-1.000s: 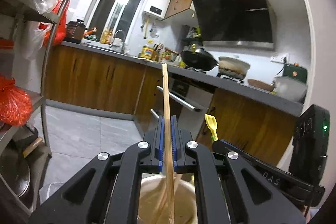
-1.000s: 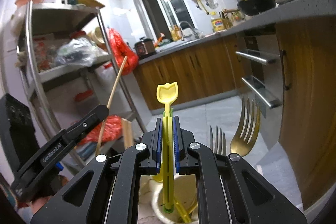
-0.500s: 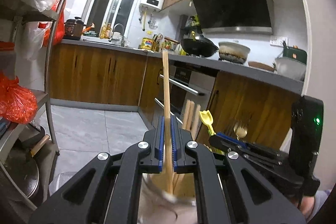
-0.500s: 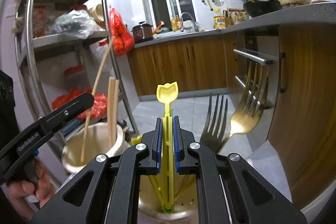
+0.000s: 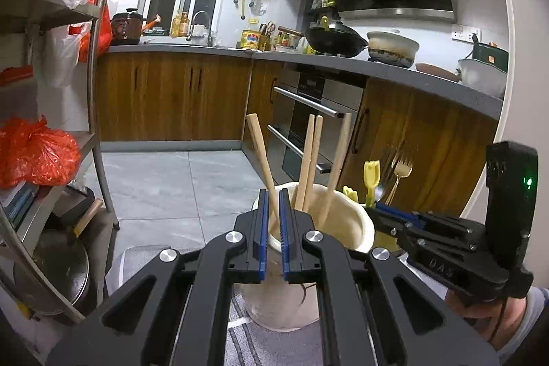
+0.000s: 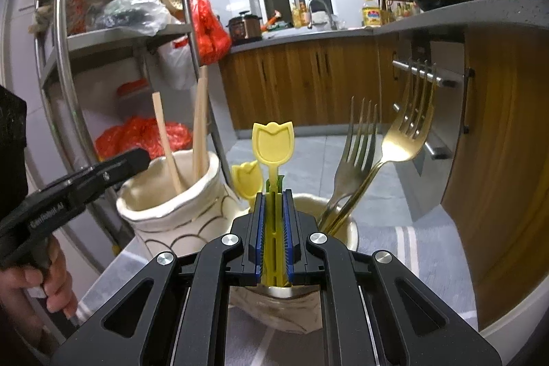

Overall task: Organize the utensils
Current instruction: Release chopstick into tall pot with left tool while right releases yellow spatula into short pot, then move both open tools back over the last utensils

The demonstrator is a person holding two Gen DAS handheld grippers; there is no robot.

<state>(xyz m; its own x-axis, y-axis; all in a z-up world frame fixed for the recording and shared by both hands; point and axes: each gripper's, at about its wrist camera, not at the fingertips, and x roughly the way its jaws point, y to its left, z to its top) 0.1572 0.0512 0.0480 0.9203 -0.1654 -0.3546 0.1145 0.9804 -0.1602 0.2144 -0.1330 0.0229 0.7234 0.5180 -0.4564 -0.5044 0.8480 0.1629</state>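
Note:
My left gripper (image 5: 272,194) is shut to a narrow slit just above the cream jar (image 5: 346,222). The chopstick (image 5: 260,153) it carried leans in that jar just past its tips, beside three others. The right wrist view shows this chopstick (image 6: 168,146) apart from the left gripper (image 6: 144,158). My right gripper (image 6: 274,194) is shut on a yellow tulip-headed utensil (image 6: 272,143) with a green stem, its lower end inside a second jar (image 6: 350,223). That jar also holds another yellow tulip utensil (image 6: 245,179), a silver fork (image 6: 357,143) and a gold fork (image 6: 405,139).
Both jars stand on a grey striped mat (image 5: 247,342). A metal shelf rack (image 5: 92,91) with red bags is at the left. Wooden cabinets and an oven (image 5: 308,112) lie ahead. A cabinet side (image 6: 497,160) is close on the right. A person's hand (image 6: 44,280) holds the left gripper.
Both grippers have sunk toward the jars. The chopstick no longer runs along the left pads and now leans in the cream jar. The yellow utensil sits lower over its jar.

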